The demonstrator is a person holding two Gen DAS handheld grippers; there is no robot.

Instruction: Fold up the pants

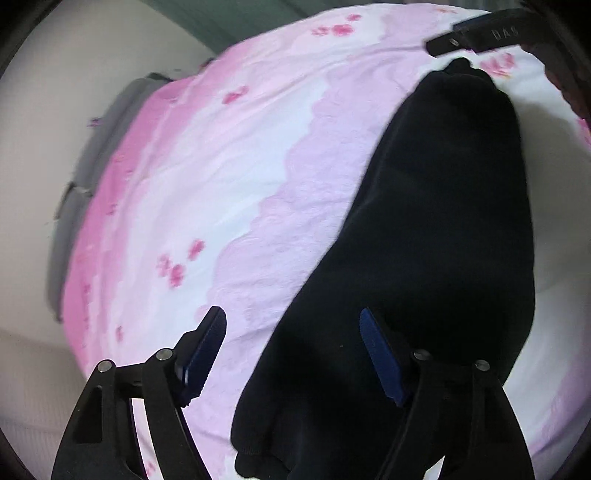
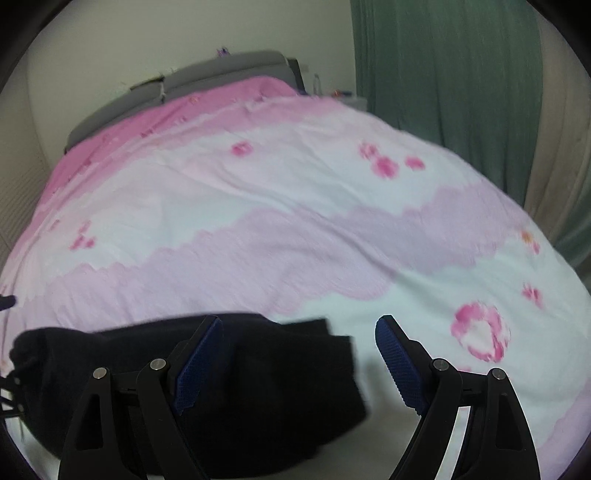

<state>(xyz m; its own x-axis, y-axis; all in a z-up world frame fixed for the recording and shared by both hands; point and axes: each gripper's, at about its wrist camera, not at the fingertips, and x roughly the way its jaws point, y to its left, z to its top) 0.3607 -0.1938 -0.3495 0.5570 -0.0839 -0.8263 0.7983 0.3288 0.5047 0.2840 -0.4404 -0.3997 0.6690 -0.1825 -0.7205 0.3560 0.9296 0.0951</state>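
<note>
Black pants (image 1: 424,229) lie in a long folded strip on a pink and white bed cover (image 1: 229,177). My left gripper (image 1: 293,354) is open and empty, hovering above the near end of the strip. In the right wrist view the pants (image 2: 266,384) lie at the lower left, with their end just inside my right gripper (image 2: 299,360), which is open and empty above them. The tip of the right gripper (image 1: 476,33) shows at the far end of the pants in the left wrist view.
The bed cover (image 2: 295,221) with pink flowers spreads wide beyond the pants. A grey headboard (image 2: 221,74) stands at the far end. A green curtain (image 2: 443,74) hangs at the right. A pale wall (image 1: 44,110) runs along the bed's left side.
</note>
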